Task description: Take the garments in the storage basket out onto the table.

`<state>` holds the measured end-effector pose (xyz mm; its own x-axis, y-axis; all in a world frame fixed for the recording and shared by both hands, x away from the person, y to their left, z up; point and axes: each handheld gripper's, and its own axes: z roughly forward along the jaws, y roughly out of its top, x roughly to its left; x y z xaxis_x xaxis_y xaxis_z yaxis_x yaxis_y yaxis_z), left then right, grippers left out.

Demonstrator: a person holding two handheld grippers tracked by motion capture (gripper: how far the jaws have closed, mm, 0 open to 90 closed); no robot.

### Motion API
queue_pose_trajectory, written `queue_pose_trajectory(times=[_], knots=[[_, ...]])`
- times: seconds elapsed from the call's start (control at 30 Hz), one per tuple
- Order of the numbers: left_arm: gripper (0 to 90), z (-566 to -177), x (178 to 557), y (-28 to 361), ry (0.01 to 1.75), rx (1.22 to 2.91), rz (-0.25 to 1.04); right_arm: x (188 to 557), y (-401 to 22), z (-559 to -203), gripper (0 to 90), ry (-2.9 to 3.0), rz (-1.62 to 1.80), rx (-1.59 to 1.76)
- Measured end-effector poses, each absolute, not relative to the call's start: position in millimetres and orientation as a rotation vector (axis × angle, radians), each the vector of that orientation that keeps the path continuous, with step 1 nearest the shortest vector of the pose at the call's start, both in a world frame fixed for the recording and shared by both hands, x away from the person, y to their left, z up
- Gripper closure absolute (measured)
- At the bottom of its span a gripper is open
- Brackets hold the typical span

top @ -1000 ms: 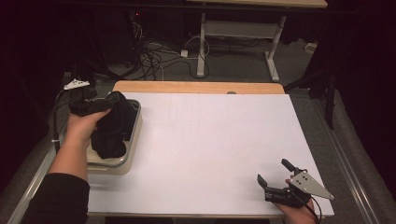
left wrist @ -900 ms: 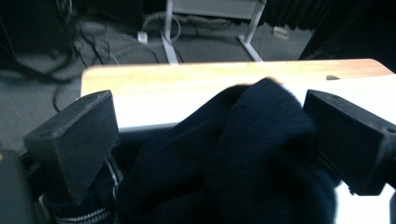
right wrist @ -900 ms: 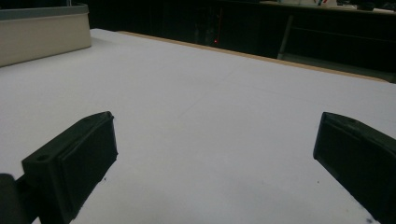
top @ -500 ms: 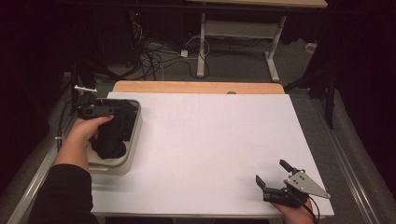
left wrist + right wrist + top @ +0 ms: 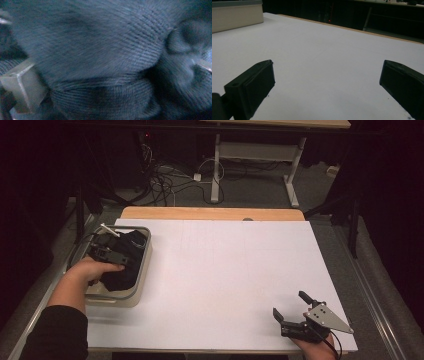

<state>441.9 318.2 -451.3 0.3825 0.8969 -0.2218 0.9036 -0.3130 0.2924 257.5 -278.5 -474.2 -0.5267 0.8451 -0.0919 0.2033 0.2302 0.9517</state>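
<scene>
High view: dark knitted garment (image 5: 124,262) bunched inside the beige tray (image 5: 142,277) at the left edge of the white desk (image 5: 225,270). Left claw (image 5: 106,251) down in the tray, on top of the fabric, the hand (image 5: 92,270) behind it over the tray's near rim. Spread of its jaws impossible to judge from here, dark against dark cloth. Right claw (image 5: 290,312) at the near right corner of the desk, well apart from the tray, jaws spread, nothing between them. Garment crumpled rather than laid out; bulk running roughly from the far end of the tray toward the near end, along the tray's length. No clear head or tail end to report.

Left gripper view: blurred close view of ribbed dark blue knit (image 5: 105,55), folds pressed right up to the lens. Jaws hard to make out in the blur; grip on the fabric cannot be told.

Right gripper view: both black jaws standing wide apart over bare desk (image 5: 324,55), holding nothing; side wall of the tray (image 5: 237,16) at the far left.

Judgement on progress: early stage. Garment not yet lifted out of the tray, none of it on the desk surface. Remaining, as far as can be judged: securing the cloth, drawing it out, and handling it on the open desk.
</scene>
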Motion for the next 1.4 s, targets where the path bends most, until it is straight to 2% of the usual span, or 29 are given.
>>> queue_pose_trajectory(times=[0.1,0.43,0.5,0.77,0.93,1.4], knots=[[0.0,-459.3,438.1,301.9,1.577,2.449,0.048,256.8,-278.0,-473.7,0.3,1.879,1.315,0.963],[0.0,-469.4,447.3,293.5,1.585,2.466,0.219,257.8,-278.0,-474.6,0.5,1.882,1.313,0.970],[2.4,-469.2,448.2,294.5,1.581,2.454,0.228,258.0,-278.0,-475.0,0.5,1.883,1.312,0.969],[23.3,-464.6,446.9,300.8,1.531,2.423,0.251,258.1,-278.6,-476.0,0.6,1.883,1.309,0.974],[33.0,-459.0,444.0,305.6,1.509,2.413,0.238,258.9,-280.4,-476.3,0.8,1.879,1.312,0.979],[38.1,-426.5,435.5,315.9,1.533,2.431,0.162,258.3,-282.0,-473.6,1.3,1.861,1.326,0.984]])
